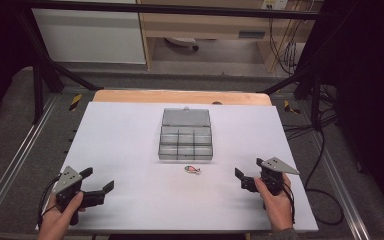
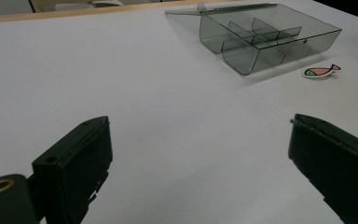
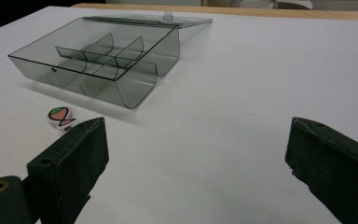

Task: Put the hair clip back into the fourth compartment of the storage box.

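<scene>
A clear grey compartment box [image 1: 186, 140] lies with its lid folded back in the middle of the white table [image 1: 130, 130]. Its compartments [image 2: 256, 44] [image 3: 98, 58] look empty. Just in front of it lies a small fish-shaped piece [image 1: 192, 169] [image 2: 320, 71] [image 3: 60, 116], pink and green on white. My left gripper [image 1: 100, 180] [image 2: 200, 163] rests at the near left, held by a hand, jaws wide apart with nothing between them. At the near right my right gripper [image 1: 247, 172] [image 3: 196, 163] is also open and empty, a short way right of the fish.
Past the table's wooden far edge [image 1: 180, 96] stand black frame bars [image 1: 45, 70] and furniture. Cables [image 1: 325, 165] trail on the floor at the right. Bare white tabletop lies between the two grippers.
</scene>
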The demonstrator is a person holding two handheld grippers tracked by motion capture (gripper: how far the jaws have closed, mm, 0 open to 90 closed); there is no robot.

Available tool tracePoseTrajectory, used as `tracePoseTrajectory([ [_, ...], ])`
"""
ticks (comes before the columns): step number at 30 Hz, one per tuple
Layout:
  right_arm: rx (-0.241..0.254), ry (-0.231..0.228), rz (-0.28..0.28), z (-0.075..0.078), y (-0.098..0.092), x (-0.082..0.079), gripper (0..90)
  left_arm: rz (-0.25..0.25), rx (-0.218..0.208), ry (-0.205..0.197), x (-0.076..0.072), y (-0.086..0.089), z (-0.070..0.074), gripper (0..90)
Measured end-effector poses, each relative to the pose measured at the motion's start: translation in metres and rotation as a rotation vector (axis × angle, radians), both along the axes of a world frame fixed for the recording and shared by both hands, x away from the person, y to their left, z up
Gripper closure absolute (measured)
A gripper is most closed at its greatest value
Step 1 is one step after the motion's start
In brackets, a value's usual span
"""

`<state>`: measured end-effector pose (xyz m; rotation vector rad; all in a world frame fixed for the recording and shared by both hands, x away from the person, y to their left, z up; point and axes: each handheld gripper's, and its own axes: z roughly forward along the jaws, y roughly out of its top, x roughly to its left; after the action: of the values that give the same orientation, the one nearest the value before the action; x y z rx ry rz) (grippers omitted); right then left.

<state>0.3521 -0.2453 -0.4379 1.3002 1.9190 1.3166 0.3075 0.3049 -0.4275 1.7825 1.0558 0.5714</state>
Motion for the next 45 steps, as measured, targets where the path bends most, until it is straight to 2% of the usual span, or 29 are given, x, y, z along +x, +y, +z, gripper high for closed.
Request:
tracePoseTrajectory([
  [2, 0.010, 0.016, 0.002, -0.001, 0.000, 0.001, 5.3, 0.000, -0.001, 0.004, 0.000, 0.000, -0.001, 5.6],
  [20, -0.004, 0.080, -0.008, -0.005, 0.006, 0.004, 3.3, 0.000, 0.002, 0.008, 0.000, 0.000, -0.001, 5.6],
  [23, -0.016, 0.107, -0.015, -0.008, 0.008, 0.006, 3.9, 0.001, 0.002, 0.010, 0.000, 0.000, -0.001, 5.6],
  [32, -0.019, 0.149, 0.008, -0.009, 0.016, 0.004, 5.5, -0.004, 0.004, 0.009, 0.000, -0.001, -0.001, 5.6],
  [36, -0.014, 0.149, 0.016, -0.009, 0.019, 0.003, 6.5, -0.003, 0.006, 0.008, 0.000, 0.000, -0.001, 5.6],
  [40, -0.029, 0.181, 0.035, -0.011, 0.027, 0.003, 7.5, 0.000, 0.003, 0.014, 0.000, -0.001, -0.002, 5.7],
  [45, -0.030, 0.194, 0.052, -0.008, 0.038, 0.007, 8.4, 0.003, 0.003, 0.015, 0.000, 0.000, -0.002, 5.7],
])
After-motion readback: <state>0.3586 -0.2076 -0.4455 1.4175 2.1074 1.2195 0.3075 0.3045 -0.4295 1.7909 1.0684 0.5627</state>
